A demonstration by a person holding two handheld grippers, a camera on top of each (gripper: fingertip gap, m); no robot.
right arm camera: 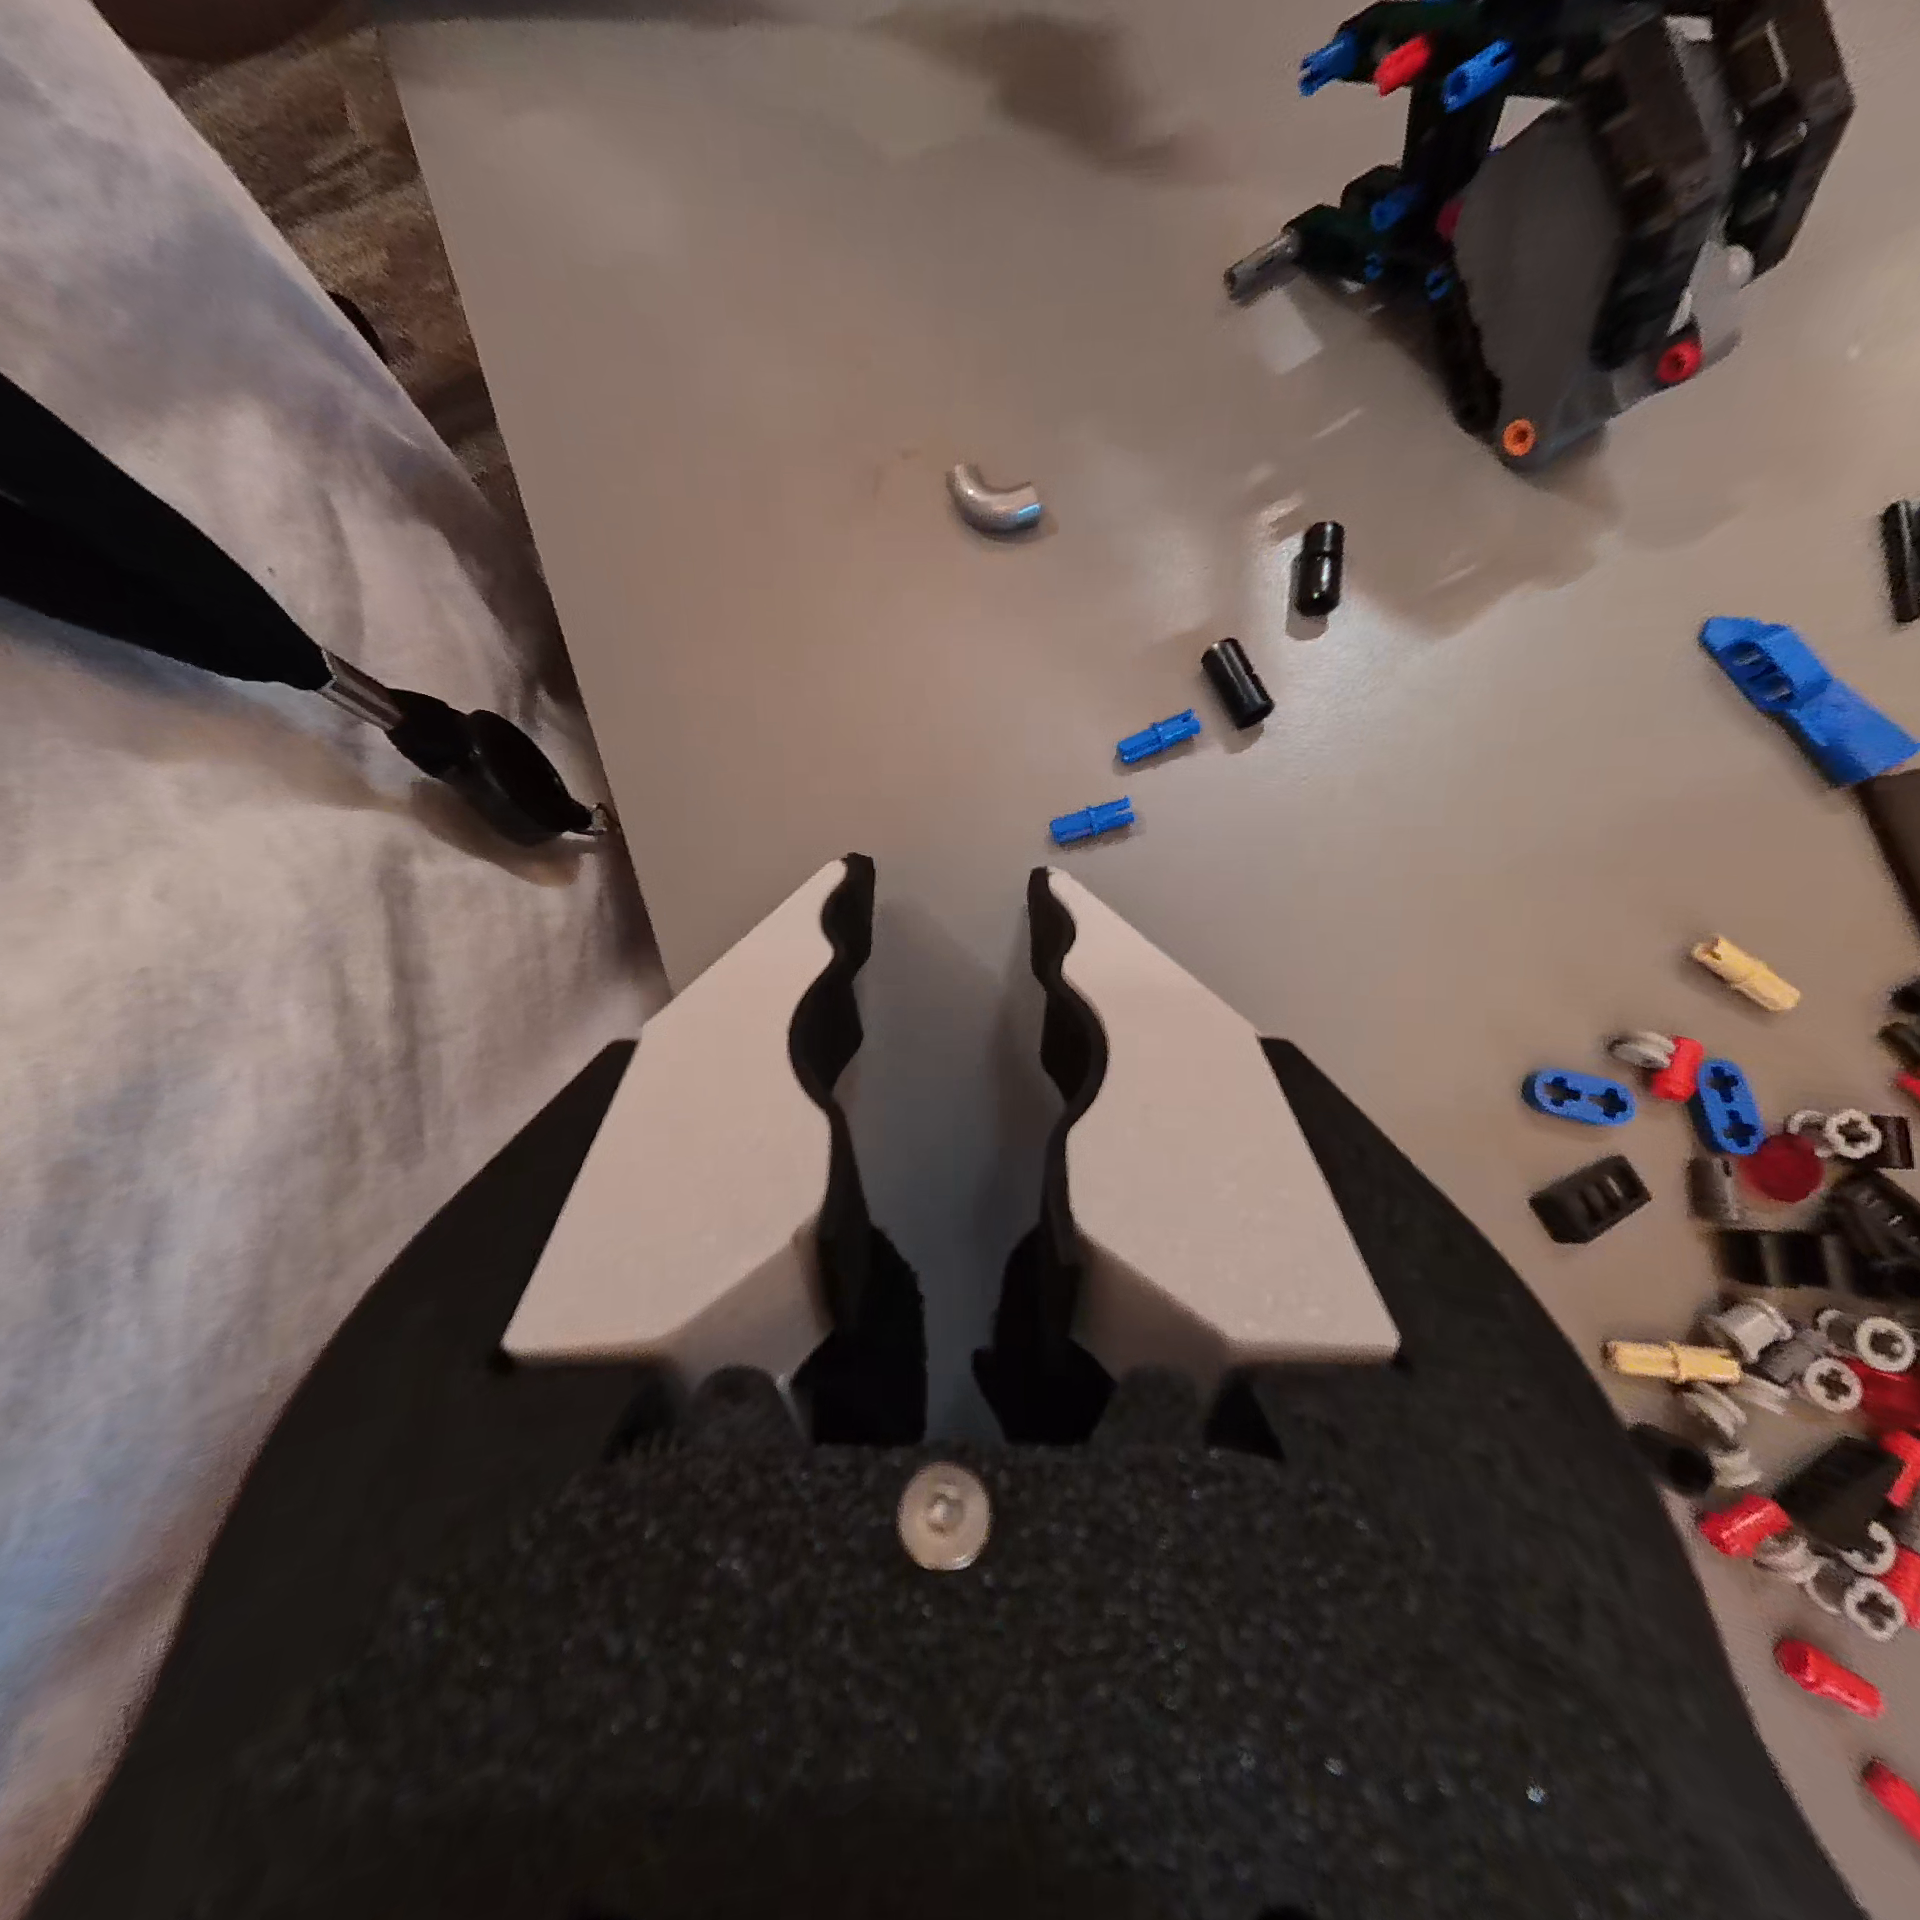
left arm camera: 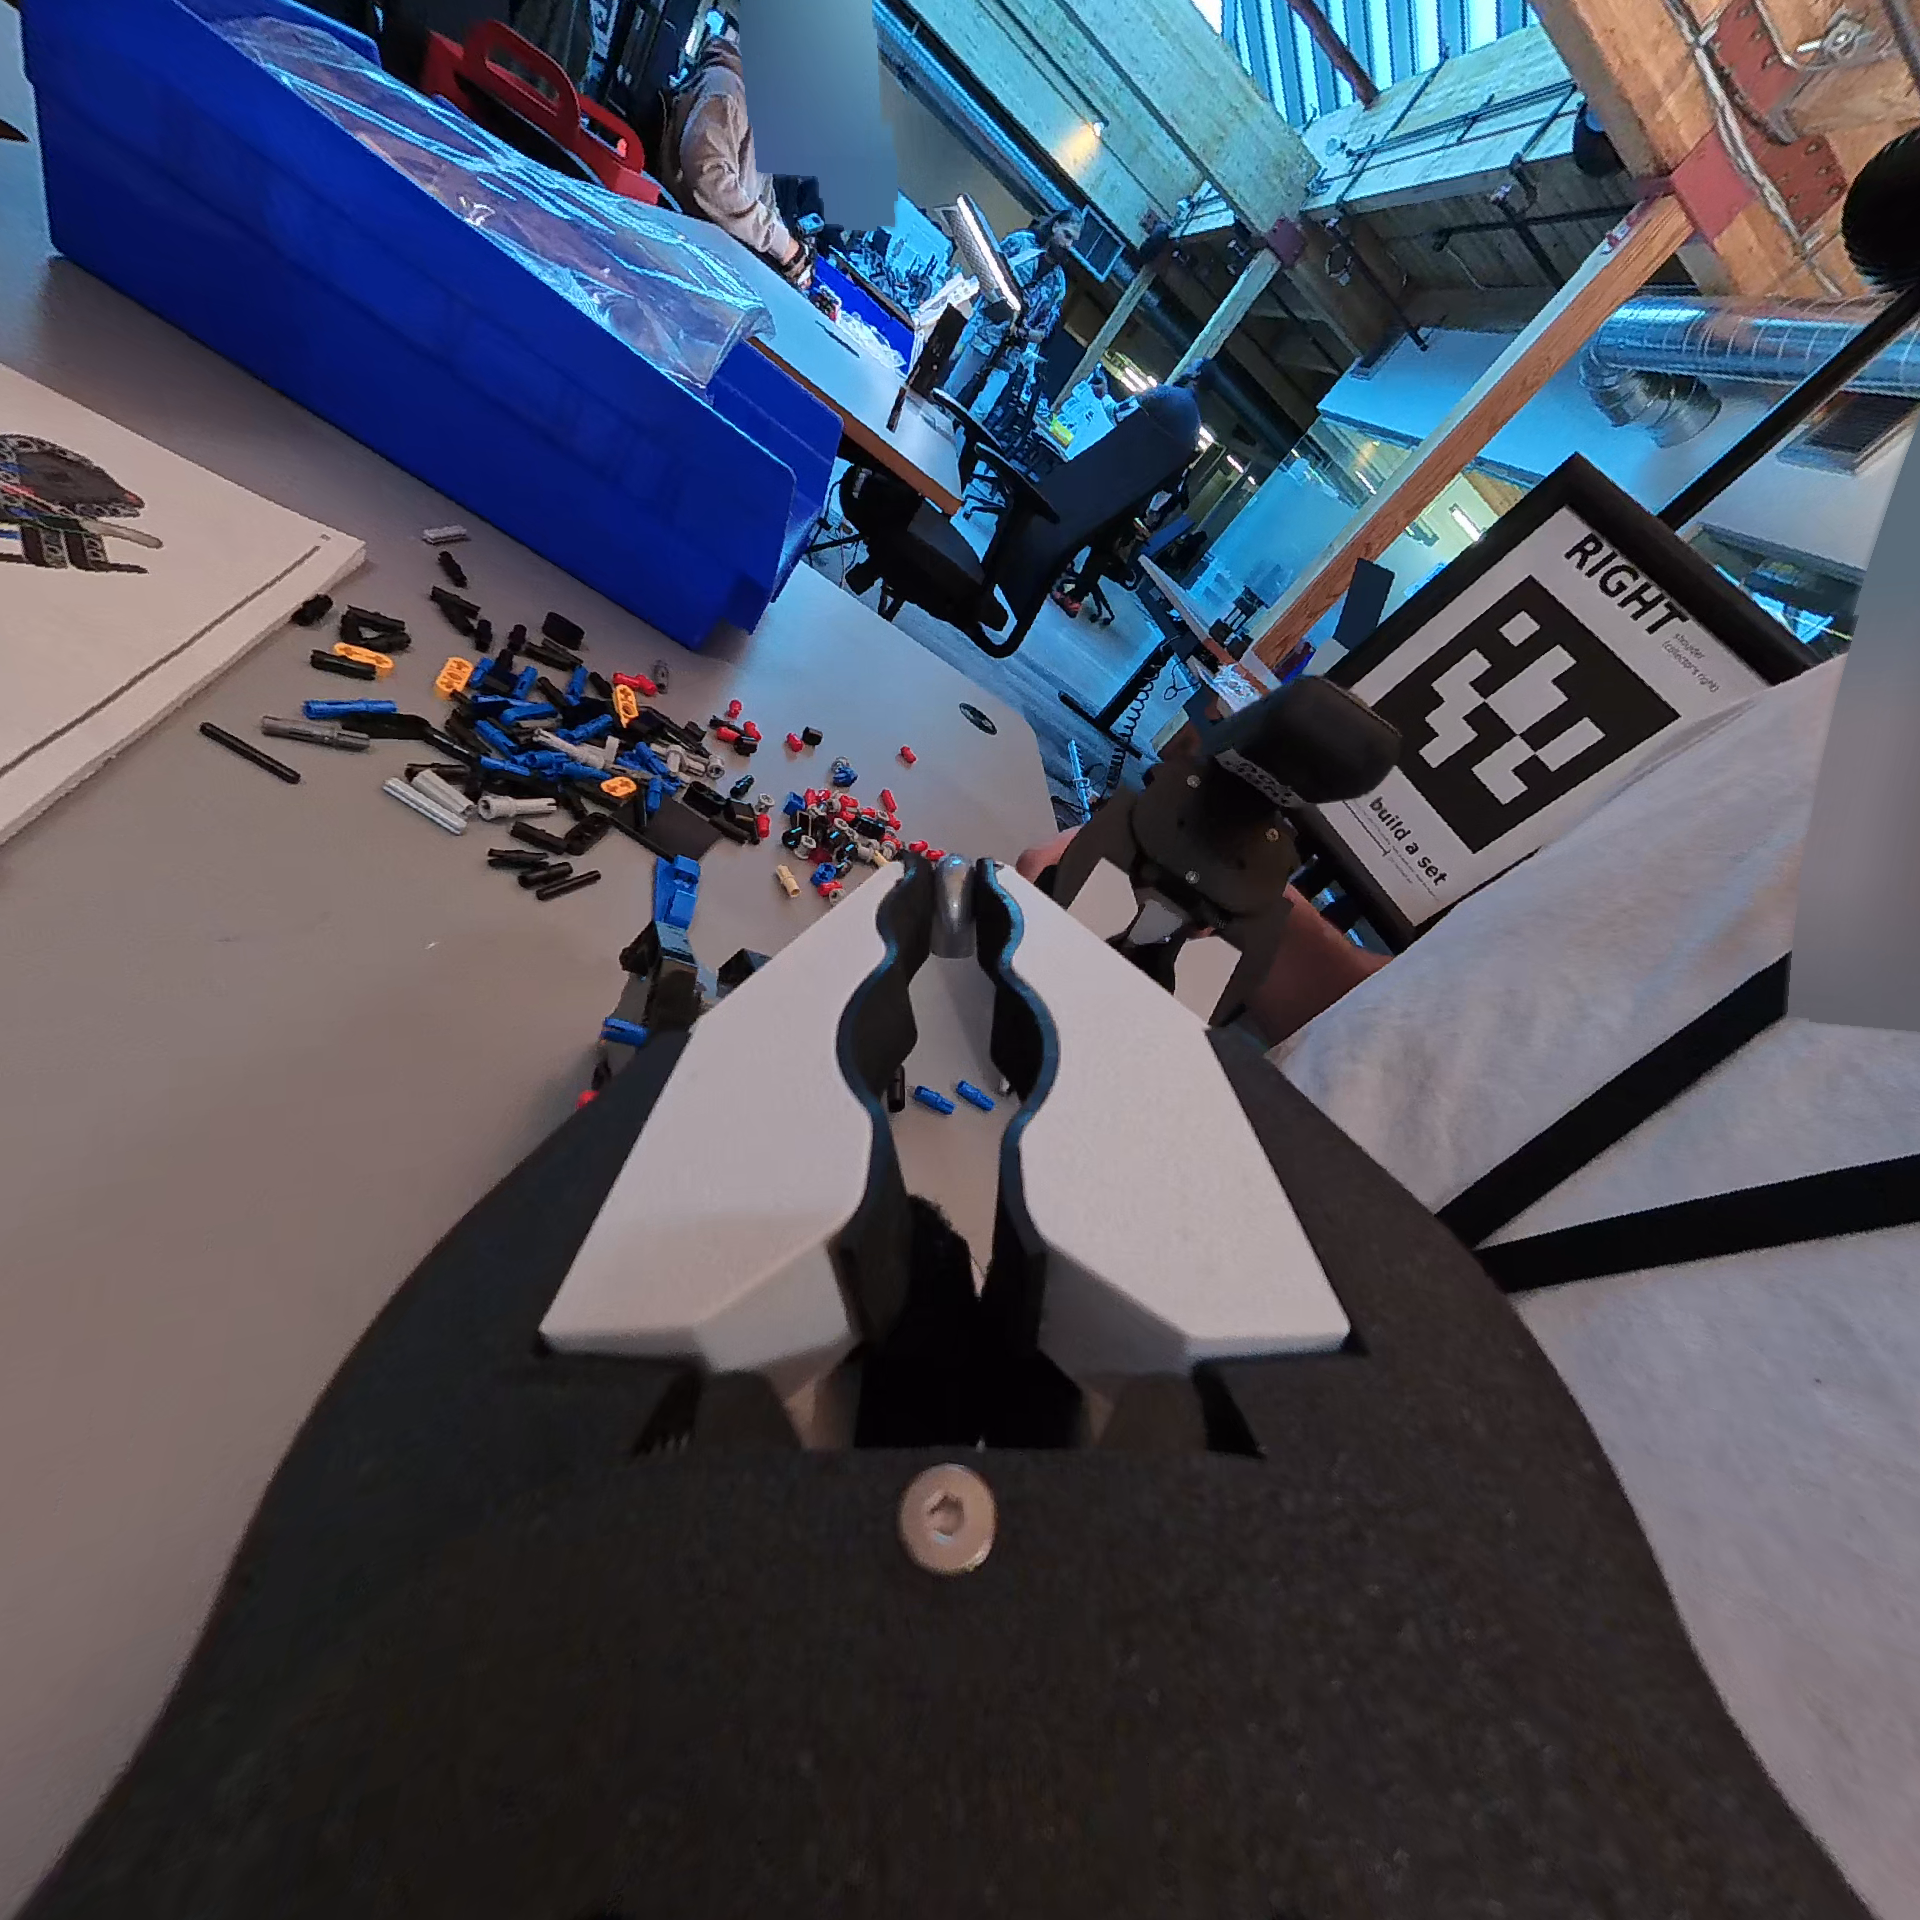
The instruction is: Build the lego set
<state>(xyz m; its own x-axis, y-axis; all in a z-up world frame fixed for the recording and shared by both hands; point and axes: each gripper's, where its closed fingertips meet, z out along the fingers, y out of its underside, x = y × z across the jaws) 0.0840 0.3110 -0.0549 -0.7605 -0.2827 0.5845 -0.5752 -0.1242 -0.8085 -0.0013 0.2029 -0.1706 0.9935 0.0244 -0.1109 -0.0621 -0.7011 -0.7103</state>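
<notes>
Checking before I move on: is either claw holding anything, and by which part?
The left claw pinches a small curved silver-grey piece at one end, between its fingertips. The right claw is open and empty.

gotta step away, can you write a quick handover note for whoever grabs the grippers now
Left gripper: fingertips either side of a small grey curved piece; contact unclear.
Right gripper: open, empty, above the table.
Part-built black model lies ahead and right, two blue pins just ahead, loose parts pile and instruction booklet to the left view's left.
Done: one sub-assembly. Left: most loose parts unplaced.
</notes>
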